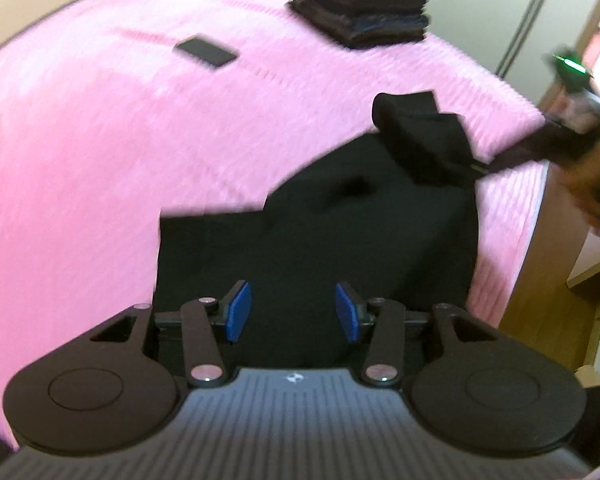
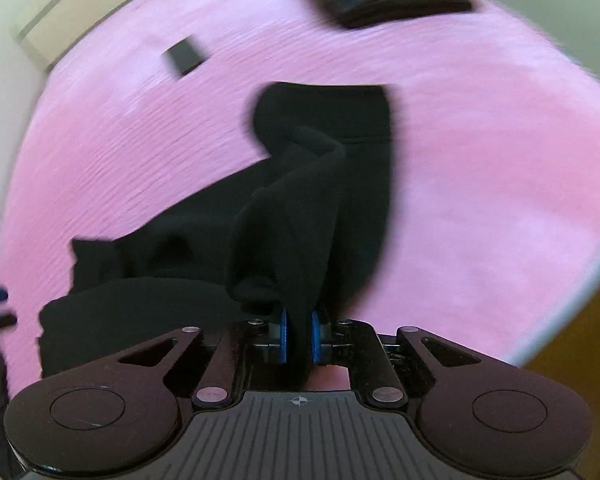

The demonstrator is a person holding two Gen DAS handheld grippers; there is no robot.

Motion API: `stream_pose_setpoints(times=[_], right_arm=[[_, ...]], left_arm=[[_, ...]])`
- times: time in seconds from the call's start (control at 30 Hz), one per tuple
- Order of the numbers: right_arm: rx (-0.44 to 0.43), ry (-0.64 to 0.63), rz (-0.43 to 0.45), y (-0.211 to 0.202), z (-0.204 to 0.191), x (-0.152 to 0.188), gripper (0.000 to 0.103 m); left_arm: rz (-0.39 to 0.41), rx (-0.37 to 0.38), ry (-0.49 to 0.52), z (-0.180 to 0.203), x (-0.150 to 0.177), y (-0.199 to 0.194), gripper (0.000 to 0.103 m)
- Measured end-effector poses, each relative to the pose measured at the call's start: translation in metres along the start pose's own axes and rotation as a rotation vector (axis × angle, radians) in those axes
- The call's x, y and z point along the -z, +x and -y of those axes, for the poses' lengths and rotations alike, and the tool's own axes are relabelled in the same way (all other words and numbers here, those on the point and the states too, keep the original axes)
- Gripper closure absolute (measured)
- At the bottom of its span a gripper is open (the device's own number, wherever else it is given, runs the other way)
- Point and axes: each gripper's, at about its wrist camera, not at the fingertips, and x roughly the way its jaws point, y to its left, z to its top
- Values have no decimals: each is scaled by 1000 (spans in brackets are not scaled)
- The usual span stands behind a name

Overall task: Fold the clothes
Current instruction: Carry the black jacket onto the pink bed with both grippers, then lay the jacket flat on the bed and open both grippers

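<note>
One soft black garment (image 1: 320, 240) lies near the right edge of the fluffy pink bedspread (image 1: 80, 160). The right gripper (image 2: 298, 334) is clenched on a lifted fold; the left gripper (image 1: 294, 312) hovers released. Likely mid-fold: next, lay that flap squarely.

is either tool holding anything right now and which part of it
The right tool pinches a bunched fold of the black garment; which part is unclear. The left tool is open, holding nothing.
</note>
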Motion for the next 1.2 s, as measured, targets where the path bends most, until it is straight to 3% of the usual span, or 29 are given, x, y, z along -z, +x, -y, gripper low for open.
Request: stream_pose_setpoints(times=[0.17,0.27,0.33,0.53,0.63,0.7,0.73,0.77,0.87,0.97,1.1,1.2], right_arm=[[108,157,0,-22,76,27,94],[106,192,-50,-9,105,34,94],[79,184,-86,2,117,32,94],[-46,173,-168,26,151,25,94],[-100,159,-194,30,159,17,94],[-141,123,-175,22,155,-3,94],[-161,105,-165,17,153,-13,94],[-181,87,-155,13,152,-23,94],[-242,31,-124,0,146,-52,95],[-300,-27,-52,-22,133,-90,95],[-401,-110,110,-65,107,-170,97],[-394,-198,278,-83,83,-230,103]], left_arm=[[4,76,80,8,-57,44,55],[-23,106,126,24,-91,82,50],[-47,115,152,34,-108,114,42],[-183,73,215,48,-134,232,41],[-301,81,219,50,-133,281,45],[-314,68,251,56,-129,290,50],[-312,59,274,60,-127,290,62],[-320,60,304,64,-127,287,100],[-287,42,289,66,-135,256,102],[-166,-11,162,50,-153,191,101],[-34,-167,-11,20,-167,90,101],[85,-322,-154,-9,-171,10,101]])
